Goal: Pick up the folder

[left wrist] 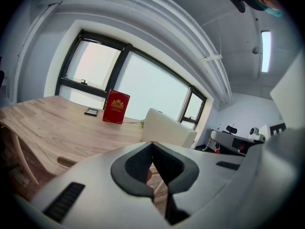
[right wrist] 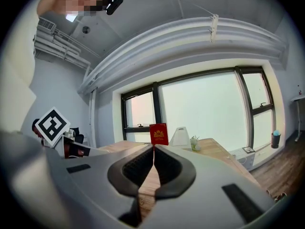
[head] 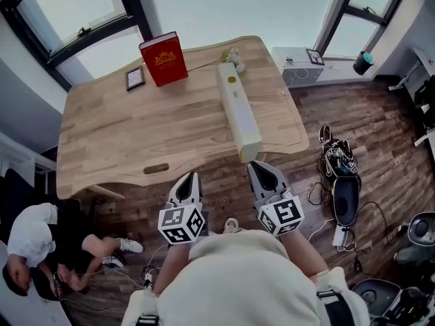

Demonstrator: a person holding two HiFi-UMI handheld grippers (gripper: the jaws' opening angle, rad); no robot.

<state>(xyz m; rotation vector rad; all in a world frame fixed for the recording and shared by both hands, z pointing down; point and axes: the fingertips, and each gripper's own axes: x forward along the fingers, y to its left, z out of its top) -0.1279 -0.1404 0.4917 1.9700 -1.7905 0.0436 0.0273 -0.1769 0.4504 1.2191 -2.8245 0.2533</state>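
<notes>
The folder is red with a gold emblem and stands upright at the far side of the wooden table, near the window. It also shows in the left gripper view and the right gripper view, far beyond the jaws. My left gripper hangs over the floor just off the table's near edge, its jaws closed tip to tip with nothing between them. My right gripper is beside it at the near edge, also shut and empty.
A long cream box lies on the table's right side, reaching the near edge in front of the right gripper. A small framed picture and a small plant flank the folder. A person sits on the floor at left; bags and cables lie at right.
</notes>
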